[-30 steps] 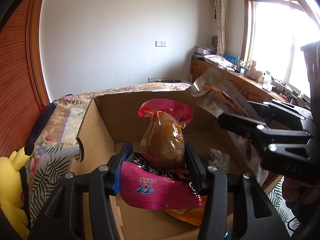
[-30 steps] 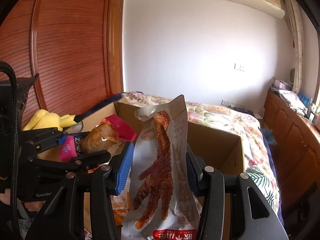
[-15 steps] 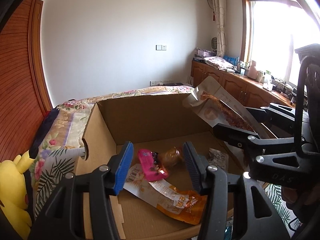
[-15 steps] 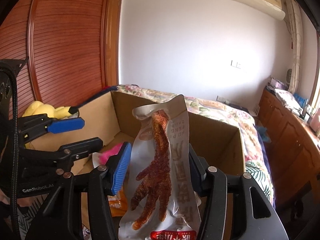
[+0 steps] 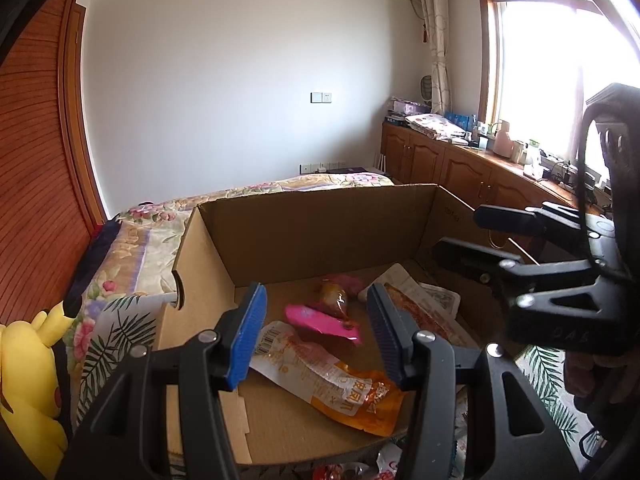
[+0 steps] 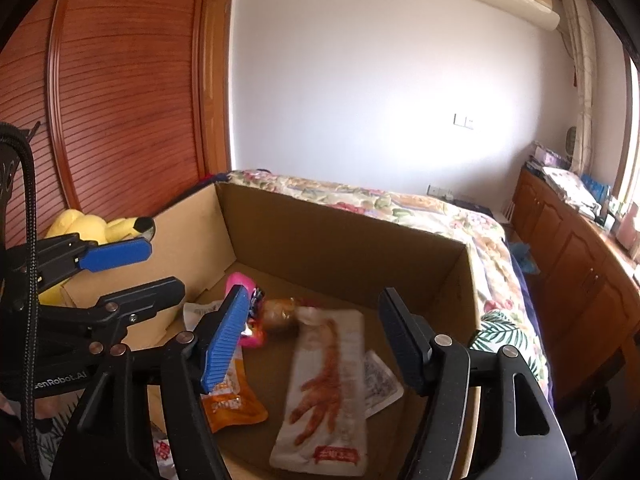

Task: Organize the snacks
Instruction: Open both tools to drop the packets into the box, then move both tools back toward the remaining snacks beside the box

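Note:
An open cardboard box (image 5: 320,236) (image 6: 344,240) sits on the bed. Inside lie a pink-wrapped snack (image 5: 320,318) (image 6: 240,288), an orange-and-white packet (image 5: 320,372) (image 6: 232,396), a chicken-foot packet (image 6: 326,384) (image 5: 416,312) and a small grey sachet (image 6: 380,384). My left gripper (image 5: 316,336) is open and empty above the box's near edge. My right gripper (image 6: 316,344) is open and empty above the chicken-foot packet. Each gripper shows in the other's view: the right gripper (image 5: 472,236), the left gripper (image 6: 136,272).
A yellow plush toy (image 5: 28,364) (image 6: 88,224) lies left of the box on the floral bedspread (image 6: 400,204). Wooden cabinets (image 5: 460,168) run along the right wall under the window. More snack wrappers (image 5: 384,468) lie in front of the box.
One second ago both grippers held snacks. The left let go of the pink snack first. The right has now opened and the chicken-foot packet lies in the box.

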`<state>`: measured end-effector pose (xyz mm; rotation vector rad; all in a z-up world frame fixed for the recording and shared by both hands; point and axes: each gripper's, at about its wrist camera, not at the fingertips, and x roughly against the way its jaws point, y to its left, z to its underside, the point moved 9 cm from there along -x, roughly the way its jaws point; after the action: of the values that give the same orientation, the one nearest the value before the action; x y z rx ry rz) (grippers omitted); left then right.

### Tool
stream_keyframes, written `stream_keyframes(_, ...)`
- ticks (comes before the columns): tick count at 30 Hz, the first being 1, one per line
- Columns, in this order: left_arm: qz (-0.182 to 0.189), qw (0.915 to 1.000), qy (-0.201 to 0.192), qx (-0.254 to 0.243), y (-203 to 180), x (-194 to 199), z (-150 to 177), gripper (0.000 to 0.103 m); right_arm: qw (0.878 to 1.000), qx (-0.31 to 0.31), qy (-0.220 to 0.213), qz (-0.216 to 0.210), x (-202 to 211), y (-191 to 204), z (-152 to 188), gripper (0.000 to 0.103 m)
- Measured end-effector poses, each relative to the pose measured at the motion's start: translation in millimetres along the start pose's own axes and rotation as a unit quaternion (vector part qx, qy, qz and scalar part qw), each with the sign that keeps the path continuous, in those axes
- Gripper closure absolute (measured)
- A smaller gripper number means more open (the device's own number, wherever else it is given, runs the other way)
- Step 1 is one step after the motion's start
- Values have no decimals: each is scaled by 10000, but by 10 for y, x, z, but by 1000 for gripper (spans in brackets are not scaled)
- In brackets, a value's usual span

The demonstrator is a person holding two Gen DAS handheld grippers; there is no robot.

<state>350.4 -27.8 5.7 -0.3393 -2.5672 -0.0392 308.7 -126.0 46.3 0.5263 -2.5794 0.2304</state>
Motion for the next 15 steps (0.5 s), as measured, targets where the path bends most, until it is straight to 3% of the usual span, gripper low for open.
stream_keyframes(15, 198, 9997, -164, -21, -141, 717, 252, 30, 9989, -329, -287, -159, 947, 7, 390, 32)
